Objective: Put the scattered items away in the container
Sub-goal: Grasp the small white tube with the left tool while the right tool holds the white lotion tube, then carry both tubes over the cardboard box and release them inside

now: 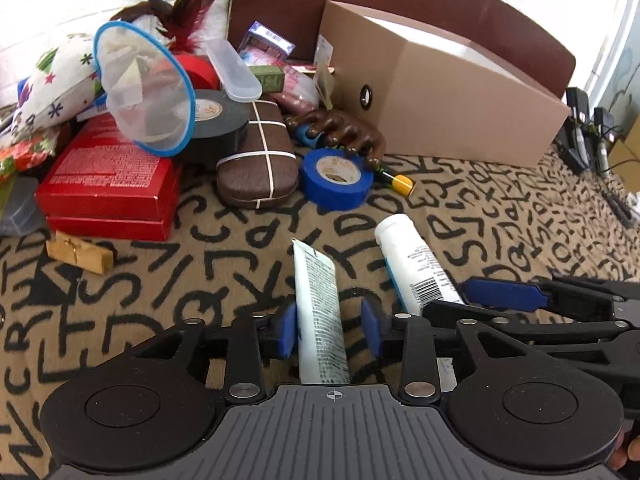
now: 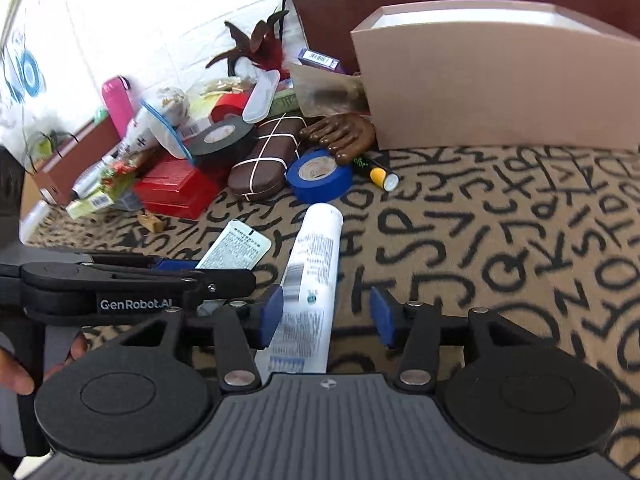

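A flat white tube [image 1: 319, 312] lies between the pads of my left gripper [image 1: 331, 330], which is open; the left pad is beside it, the right pad apart. A white bottle [image 2: 310, 280] lies between the pads of my right gripper [image 2: 327, 314], open, with a gap on the right. The bottle shows in the left wrist view [image 1: 416, 264], the tube in the right wrist view [image 2: 236, 250]. The cardboard box [image 1: 436, 88] stands at the back, also in the right wrist view [image 2: 492, 92].
A pile lies left of the box: blue tape roll [image 1: 336, 178], black tape roll [image 1: 216, 120], brown case [image 1: 260, 156], wooden massager [image 1: 340, 130], red boxes [image 1: 112, 176], clear cone [image 1: 144, 88], a yellow-capped marker [image 2: 378, 172]. A wooden clothespin [image 1: 80, 256] lies on the lettered cloth [image 1: 520, 232].
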### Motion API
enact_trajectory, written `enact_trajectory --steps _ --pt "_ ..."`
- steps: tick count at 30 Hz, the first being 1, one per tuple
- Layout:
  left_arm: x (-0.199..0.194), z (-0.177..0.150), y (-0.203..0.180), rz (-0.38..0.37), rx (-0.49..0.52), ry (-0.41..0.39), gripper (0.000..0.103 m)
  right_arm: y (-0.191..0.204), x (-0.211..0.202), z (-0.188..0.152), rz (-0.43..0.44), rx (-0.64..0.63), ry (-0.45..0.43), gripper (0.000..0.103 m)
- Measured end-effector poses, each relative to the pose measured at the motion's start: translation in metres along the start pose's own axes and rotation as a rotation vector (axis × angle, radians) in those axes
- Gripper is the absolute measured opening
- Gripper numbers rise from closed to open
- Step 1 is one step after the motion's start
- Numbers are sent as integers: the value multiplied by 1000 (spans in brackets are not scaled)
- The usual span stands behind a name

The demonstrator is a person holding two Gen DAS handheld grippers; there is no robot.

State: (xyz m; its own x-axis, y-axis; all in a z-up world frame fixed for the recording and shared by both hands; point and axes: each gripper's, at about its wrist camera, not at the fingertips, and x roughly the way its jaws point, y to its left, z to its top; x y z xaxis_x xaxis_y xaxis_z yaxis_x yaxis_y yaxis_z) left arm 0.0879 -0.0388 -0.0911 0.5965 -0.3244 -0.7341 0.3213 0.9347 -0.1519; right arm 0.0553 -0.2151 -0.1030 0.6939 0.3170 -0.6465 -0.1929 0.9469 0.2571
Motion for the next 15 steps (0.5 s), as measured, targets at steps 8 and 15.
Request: enact_trajectory --steps 8,15 --pt "-1 -2 1 -9 31 3 33 16 12 1 19 -89 37 45" --pt "0 -3 -2 1 56 3 29 19 16 1 -5 -102 40 43"
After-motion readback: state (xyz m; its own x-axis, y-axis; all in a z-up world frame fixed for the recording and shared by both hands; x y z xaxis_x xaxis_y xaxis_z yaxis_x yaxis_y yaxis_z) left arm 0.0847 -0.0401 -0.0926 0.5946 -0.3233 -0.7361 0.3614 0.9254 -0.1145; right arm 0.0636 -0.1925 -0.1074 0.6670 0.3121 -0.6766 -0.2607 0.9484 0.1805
